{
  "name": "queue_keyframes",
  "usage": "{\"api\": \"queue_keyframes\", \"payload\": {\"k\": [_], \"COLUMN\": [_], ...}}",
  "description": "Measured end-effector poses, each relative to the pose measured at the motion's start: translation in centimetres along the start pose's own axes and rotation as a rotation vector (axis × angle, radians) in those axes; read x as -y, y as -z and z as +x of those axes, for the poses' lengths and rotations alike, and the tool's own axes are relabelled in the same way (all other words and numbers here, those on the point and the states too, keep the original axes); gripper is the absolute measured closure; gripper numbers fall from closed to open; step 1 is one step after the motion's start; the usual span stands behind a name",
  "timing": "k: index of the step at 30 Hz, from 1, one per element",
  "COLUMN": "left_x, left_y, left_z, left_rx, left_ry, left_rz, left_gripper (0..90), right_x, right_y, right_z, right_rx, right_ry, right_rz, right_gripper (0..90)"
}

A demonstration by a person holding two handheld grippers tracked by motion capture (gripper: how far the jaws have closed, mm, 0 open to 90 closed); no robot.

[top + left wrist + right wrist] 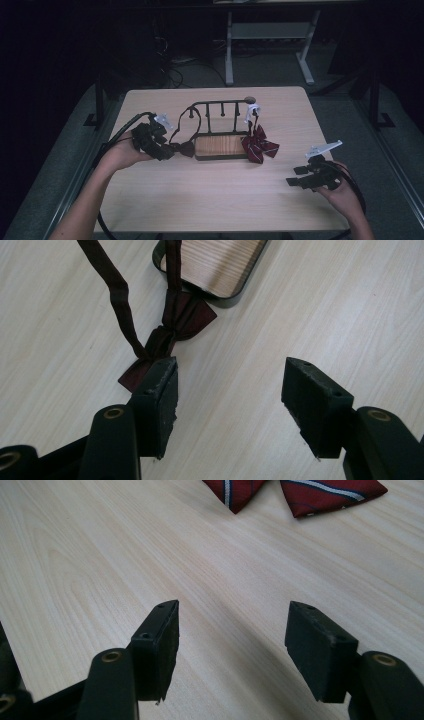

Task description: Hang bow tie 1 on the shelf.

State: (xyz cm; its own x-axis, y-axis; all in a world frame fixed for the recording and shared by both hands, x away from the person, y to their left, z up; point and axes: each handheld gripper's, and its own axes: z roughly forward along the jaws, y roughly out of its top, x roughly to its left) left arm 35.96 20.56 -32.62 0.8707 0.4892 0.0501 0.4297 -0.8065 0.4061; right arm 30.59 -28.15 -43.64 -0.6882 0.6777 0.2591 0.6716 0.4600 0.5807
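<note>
A dark brown bow tie point(172, 325) lies on the table with its strap looped up to a black rack point(220, 107) on a wooden base point(221, 146). My left gripper point(230, 385) stands open right beside the bow; one jaw overlaps the bow's near tip and nothing sits between the jaws. In the high view the left gripper point(167, 150) is just left of the bow tie point(186, 148). A red striped bow tie point(259, 145) hangs from the rack's right end, and it also lies ahead of the right gripper point(232, 625), as the red bow tie point(300, 492). The right gripper point(297, 176) is open over bare table.
The wooden base point(215, 265) with its black rim sits just beyond the brown bow. A table hole point(249, 99) is near the far edge. Cables trail from both grippers off the near edge. Bare tabletop lies between the two hands.
</note>
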Motion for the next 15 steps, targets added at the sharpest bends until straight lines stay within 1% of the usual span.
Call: {"api": "queue_keyframes", "payload": {"k": [1, 2, 15], "left_x": [0.1, 0.2, 1.3], "left_y": [-0.1, -0.1, -1.2], "left_z": [-0.1, -0.1, -0.8], "left_rx": [-0.001, -0.002, 0.005], "left_ry": [0.001, -0.003, 0.005], "left_rz": [-0.006, -0.005, -0.010], "left_gripper": [40.0, 39.8, 39.5], "right_x": [0.0, 0.0, 0.1], "right_y": [0.0, 0.0, 0.0], "right_z": [0.0, 0.0, 0.0], "right_rx": [0.000, 0.000, 0.002], "right_ry": [0.000, 0.000, -0.003], "right_rz": [0.000, 0.000, -0.001], "right_gripper": [38.4, 38.4, 38.4]}}
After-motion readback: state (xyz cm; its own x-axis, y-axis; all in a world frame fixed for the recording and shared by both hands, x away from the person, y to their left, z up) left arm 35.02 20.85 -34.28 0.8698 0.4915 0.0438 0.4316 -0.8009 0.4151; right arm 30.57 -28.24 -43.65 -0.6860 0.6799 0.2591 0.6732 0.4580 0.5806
